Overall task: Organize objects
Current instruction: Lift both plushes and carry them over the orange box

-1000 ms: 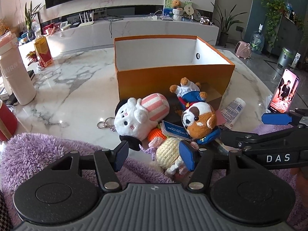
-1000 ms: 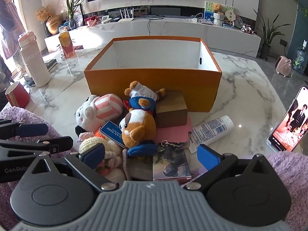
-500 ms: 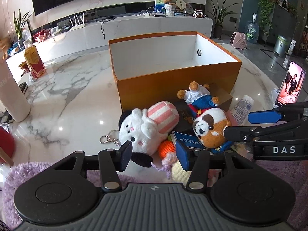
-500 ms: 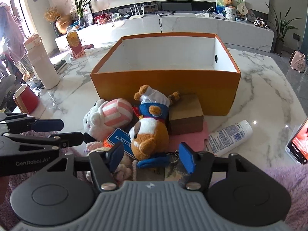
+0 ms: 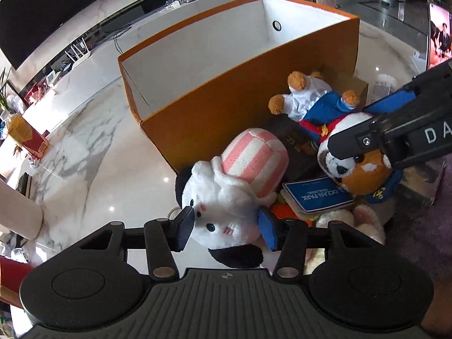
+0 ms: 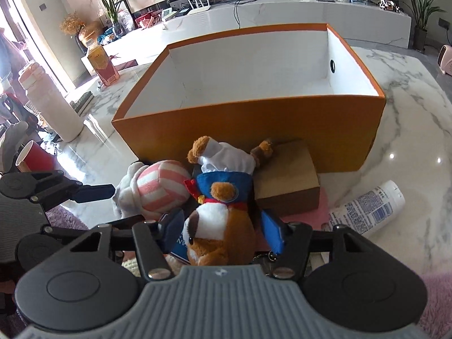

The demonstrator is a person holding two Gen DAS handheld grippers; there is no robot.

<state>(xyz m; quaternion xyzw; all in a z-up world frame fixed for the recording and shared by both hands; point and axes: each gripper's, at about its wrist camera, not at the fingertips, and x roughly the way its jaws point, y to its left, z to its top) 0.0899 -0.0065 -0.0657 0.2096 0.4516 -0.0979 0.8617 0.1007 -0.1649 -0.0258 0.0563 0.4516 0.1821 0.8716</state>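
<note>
An open orange box (image 5: 240,107) (image 6: 254,124) stands on the marble table (image 5: 84,155). Toys lie piled in front of it. A white plush with a pink striped body (image 5: 226,197) (image 6: 158,189) has its head between my left gripper's (image 5: 226,227) pads. Those jaws are opening slightly, though both pads still touch the head. A brown plush dog in a blue jacket (image 6: 223,189) (image 5: 364,175) lies head toward me. My right gripper (image 6: 222,228) (image 5: 350,127) is shut on its head. A left finger (image 6: 96,192) shows beside the white plush.
A brown cardboard box (image 6: 285,186) on a pink sheet and a white tube (image 6: 367,209) lie right of the dog. A blue card (image 5: 319,195) and a knitted toy (image 5: 364,223) lie under the pile. A phone (image 5: 439,36), a red cup (image 6: 34,158) and a tall white bottle (image 6: 53,107) stand around.
Both grippers came forward and down onto the pile. The right jaws narrowed from wide open around the dog's head. The left gripper rolled and now has the white plush's head between its pads.
</note>
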